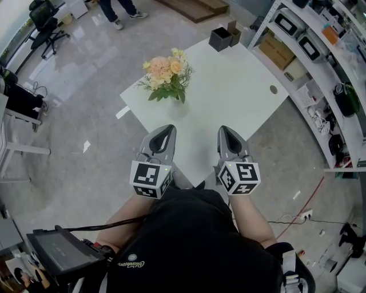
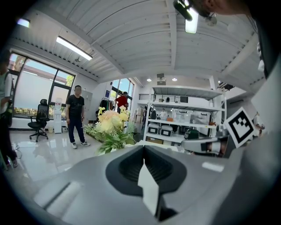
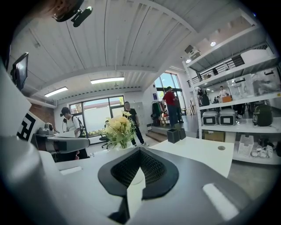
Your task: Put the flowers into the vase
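Flowers (image 1: 166, 75) upright in a bunch on the left part of the white counter (image 1: 240, 91), well apart from both grippers. Vase (image 1: 175, 107) below the leaves hard to separate from the white top in the head view; only a pale shape there, stems hidden. Left gripper (image 1: 164, 130) and right gripper (image 1: 227, 131) side by side over the near counter edge, pointing toward the flowers. Fingers of the left pressed fully together, nothing between. Fingers of the right also closed completely, holding nothing. Arms mostly covered by the marker cubes (image 1: 150, 179) and the dark shirt (image 1: 189, 240). Two black boxes (image 1: 223, 38) at the far corner, contents not visible. Standing person (image 1: 119, 10) cut off at the top border, only legs and shoes. Shelves (image 1: 320, 51) on the right cut by the frame, items there too small to name.
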The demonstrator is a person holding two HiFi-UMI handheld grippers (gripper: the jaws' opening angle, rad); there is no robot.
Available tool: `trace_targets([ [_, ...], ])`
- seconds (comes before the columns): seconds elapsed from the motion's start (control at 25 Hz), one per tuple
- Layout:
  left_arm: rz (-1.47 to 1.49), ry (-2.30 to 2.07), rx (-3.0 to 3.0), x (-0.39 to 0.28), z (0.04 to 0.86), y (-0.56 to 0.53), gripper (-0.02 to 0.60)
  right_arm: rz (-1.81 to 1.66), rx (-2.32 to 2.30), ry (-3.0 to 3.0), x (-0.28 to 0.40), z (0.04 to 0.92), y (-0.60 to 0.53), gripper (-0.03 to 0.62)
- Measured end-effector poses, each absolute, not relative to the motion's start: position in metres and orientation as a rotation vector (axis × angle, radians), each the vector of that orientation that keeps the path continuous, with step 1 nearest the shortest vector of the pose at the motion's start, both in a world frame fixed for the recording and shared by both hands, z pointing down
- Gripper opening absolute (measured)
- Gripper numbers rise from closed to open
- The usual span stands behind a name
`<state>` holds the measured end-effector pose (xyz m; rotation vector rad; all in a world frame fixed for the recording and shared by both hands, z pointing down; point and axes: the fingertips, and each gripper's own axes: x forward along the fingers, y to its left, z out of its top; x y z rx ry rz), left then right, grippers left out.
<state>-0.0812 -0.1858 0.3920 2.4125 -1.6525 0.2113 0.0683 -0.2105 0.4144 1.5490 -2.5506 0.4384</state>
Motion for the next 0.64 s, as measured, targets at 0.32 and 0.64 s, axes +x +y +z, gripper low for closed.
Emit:
trace_targets([
  [0.32, 0.214, -1.659, 2.41, -0.0808, 0.3927, -0.1876, 0.008, 0.441, 1.535, -2.555, 0.0677, 0.4158, -0.212, -0.002],
  [0.64, 0.217, -1.65, 2.408, -0.0807, 0.3939, -0.1891, 0.008, 0.44, 1.511, -2.564, 0.061, 0.416, -0.2128, -0.002],
])
